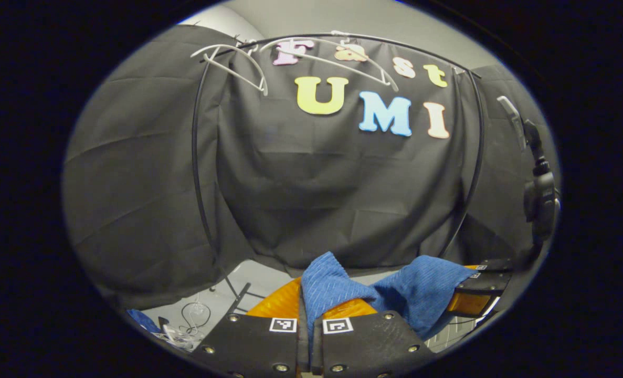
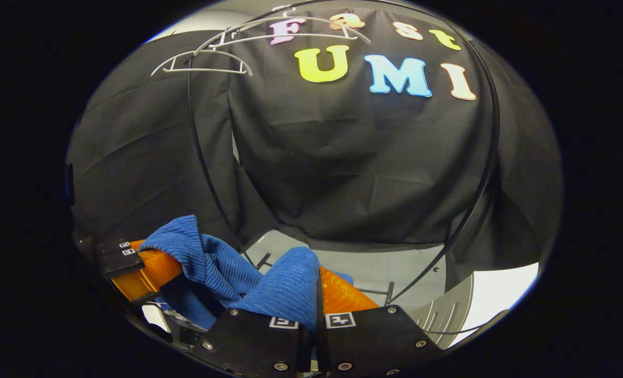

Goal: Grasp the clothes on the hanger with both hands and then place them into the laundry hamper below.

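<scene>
Black booth cloth behind — blue garment [image 1: 421, 294] stretched between left gripper [image 1: 309, 315] and right gripper [image 2: 316, 310], both clamped on it.

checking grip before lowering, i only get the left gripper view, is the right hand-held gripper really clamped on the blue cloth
observer: yes, in the right gripper view the right hand-held gripper has both fingers closed on a fold of the blue cloth
operator: how does mine look from there
observer: the left hand-held gripper sits at that view's left, cloth bunched over its fingertips
operator: anything below the right one
observer: a pale ribbed curved surface at lower right; can't tell if it's the hamper
</scene>
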{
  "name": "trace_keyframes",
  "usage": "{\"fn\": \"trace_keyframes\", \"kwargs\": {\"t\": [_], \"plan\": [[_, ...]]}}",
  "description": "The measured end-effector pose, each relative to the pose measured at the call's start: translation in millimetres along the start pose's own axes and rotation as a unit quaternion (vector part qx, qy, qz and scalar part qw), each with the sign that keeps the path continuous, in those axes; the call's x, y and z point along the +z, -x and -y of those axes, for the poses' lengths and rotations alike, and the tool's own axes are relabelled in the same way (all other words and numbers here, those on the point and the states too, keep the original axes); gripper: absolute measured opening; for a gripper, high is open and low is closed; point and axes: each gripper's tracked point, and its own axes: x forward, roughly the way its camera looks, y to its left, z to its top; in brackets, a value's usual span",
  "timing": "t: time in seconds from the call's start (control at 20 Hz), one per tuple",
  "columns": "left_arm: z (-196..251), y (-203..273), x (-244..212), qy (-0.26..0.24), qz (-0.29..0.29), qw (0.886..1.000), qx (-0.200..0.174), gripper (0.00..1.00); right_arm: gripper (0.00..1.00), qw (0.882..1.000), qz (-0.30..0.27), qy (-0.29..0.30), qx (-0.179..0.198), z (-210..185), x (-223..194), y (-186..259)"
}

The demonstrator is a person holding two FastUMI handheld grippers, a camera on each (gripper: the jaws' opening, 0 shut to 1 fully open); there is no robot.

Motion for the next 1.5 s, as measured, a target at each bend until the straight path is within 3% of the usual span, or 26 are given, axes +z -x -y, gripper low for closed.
{"fn": "trace_keyframes", "kwargs": {"t": [0.25, 0.55, 0.65, 0.75, 0.8, 0.9, 1.15, 1.3, 1.5], "plan": [[-16, -3, -76, -0.015, -0.082, 0.996, 0.013, 0.04, 0.10, 0.998, -0.050, 0.022, -0.016, 7, -42, -18], [-22, 11, -152, -0.027, -0.179, 0.983, 0.028, 0.03, 0.15, 0.993, -0.105, 0.046, -0.018, 10, -90, -17], [-17, 21, -175, -0.023, -0.216, 0.976, 0.028, 0.07, 0.37, 0.992, -0.114, 0.049, -0.007, 4, -96, -13], [-13, 27, -179, -0.019, -0.214, 0.976, 0.024, 0.35, 0.66, 0.991, -0.117, 0.056, -0.009, 2, -103, -6], [-15, 29, -172, -0.022, -0.204, 0.978, 0.023, 0.50, 0.84, 0.991, -0.117, 0.059, -0.013, 2, -105, -1], [-24, 37, -159, -0.033, -0.189, 0.981, 0.028, 0.80, 0.96, 0.991, -0.116, 0.058, -0.018, 1, -105, 4], [-39, 52, -96, -0.022, -0.119, 0.992, 0.042, 0.81, 0.96, 0.995, -0.082, 0.056, -0.025, -7, -81, 27], [-48, 70, -28, -0.012, -0.037, 0.999, 0.038, 0.80, 0.96, 0.997, -0.034, 0.060, -0.039, -7, -45, 53], [-53, 105, 56, -0.022, 0.054, 0.998, 0.026, 0.80, 0.95, 0.996, 0.049, 0.048, -0.063, -7, 11, 103]]}}
